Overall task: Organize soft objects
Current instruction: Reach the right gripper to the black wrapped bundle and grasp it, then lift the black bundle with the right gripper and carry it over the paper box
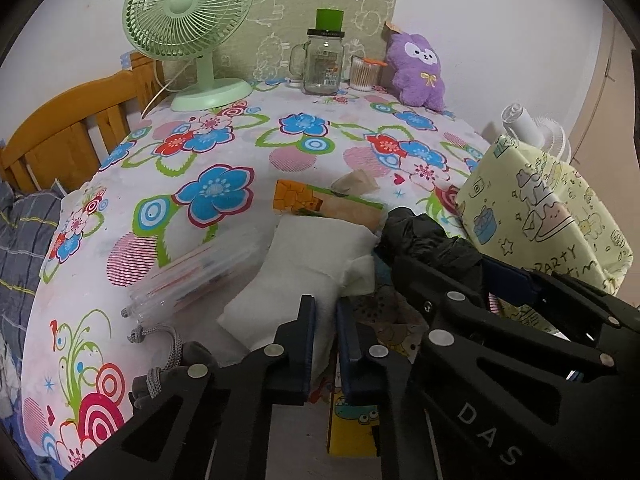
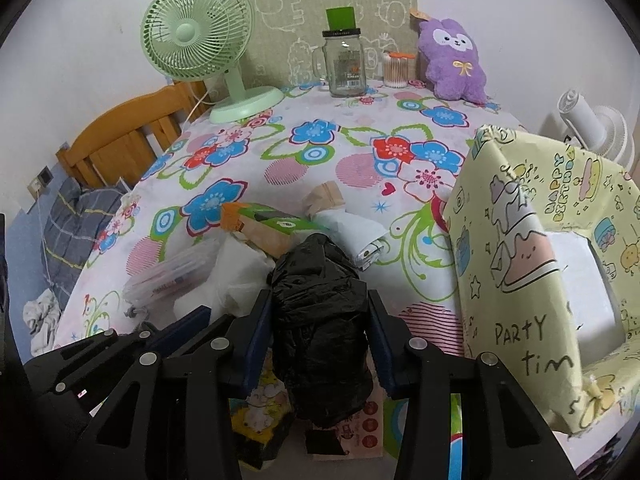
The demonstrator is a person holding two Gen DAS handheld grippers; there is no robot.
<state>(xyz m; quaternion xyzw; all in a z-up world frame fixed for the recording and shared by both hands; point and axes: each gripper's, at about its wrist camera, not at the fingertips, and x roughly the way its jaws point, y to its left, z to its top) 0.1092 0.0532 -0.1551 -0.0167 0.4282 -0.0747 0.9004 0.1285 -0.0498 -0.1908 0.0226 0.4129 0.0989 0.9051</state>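
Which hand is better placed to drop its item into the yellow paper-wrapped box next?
Right. The right gripper has its jaws around the black plastic bag, with the yellow box just beside it. The left gripper pinches white cloth farther from the box.

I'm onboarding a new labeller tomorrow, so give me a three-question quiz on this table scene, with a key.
1. True or false: the right gripper has its jaws around the black plastic bag.
2. What stands between the green fan and the purple plush toy at the back of the table? A) a glass jar, B) a kettle, C) a lamp.
3. Fill in: the left gripper is nipping the edge of a ____ soft pad.

Key
1. True.
2. A, the glass jar.
3. White: the white pad runs down between the nearly closed fingers.
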